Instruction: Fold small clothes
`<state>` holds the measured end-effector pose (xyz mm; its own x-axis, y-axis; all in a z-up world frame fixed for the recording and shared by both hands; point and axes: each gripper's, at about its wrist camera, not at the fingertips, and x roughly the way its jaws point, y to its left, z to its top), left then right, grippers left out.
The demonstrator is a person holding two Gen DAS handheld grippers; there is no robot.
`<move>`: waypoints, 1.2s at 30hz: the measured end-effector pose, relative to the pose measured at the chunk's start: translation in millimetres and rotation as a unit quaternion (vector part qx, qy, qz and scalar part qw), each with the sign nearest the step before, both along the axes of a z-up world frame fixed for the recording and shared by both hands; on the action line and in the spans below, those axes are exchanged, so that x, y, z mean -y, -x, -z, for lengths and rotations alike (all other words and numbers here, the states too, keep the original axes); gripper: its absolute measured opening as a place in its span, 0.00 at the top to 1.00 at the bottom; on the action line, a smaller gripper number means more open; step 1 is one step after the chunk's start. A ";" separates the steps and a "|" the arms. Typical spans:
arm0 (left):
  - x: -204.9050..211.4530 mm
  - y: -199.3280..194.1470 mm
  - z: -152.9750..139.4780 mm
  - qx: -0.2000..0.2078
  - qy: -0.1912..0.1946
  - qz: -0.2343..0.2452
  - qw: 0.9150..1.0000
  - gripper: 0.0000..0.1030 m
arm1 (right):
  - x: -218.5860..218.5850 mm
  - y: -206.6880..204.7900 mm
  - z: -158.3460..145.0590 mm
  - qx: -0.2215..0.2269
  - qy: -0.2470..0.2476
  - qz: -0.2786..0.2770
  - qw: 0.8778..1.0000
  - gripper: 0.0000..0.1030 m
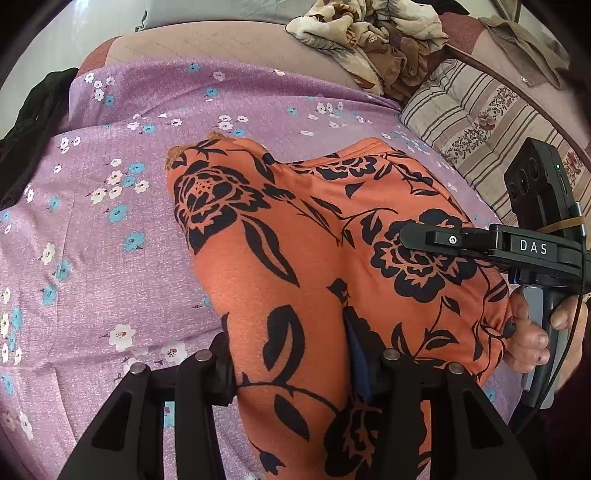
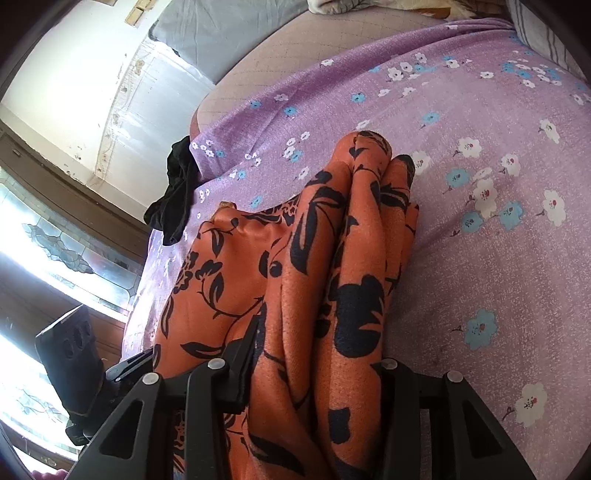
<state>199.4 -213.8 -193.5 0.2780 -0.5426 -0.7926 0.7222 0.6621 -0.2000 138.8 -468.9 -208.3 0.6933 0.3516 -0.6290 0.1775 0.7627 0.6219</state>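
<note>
A purple sheet (image 1: 110, 229) spreads ahead of and beneath both pairs of fingers. On it lies the orange garment (image 1: 280, 236), its near end bunched up between the fingers. The left gripper (image 1: 295, 373) is clamped on the fabric; the right gripper (image 2: 314, 384) pinches gathered folds. Far beyond the left fingers sit a striped cushion (image 1: 469, 122) and crumpled cloth (image 1: 369, 33).

One orange floral garment (image 1: 295, 258), between the jaws of both grippers. Two grippers: left gripper (image 1: 295, 369), right gripper (image 2: 310, 373). One purple flowered sheet (image 1: 110, 240) under them. One black cloth (image 2: 177, 195), one striped cushion (image 1: 472, 125), one beige crumpled cloth pile (image 1: 369, 33) ahead.
</note>
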 end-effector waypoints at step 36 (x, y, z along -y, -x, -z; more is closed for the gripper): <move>-41.8 26.5 -38.6 0.043 0.018 -0.056 0.997 0.62 | -46.3 10.2 -41.0 0.039 0.076 -0.008 0.996 0.61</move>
<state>172.8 -172.0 -154.9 0.4053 -0.5317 -0.7436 0.6592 0.7336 -0.1652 128.6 -422.6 -167.3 0.7374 0.2682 -0.6199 0.1197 0.8514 0.5107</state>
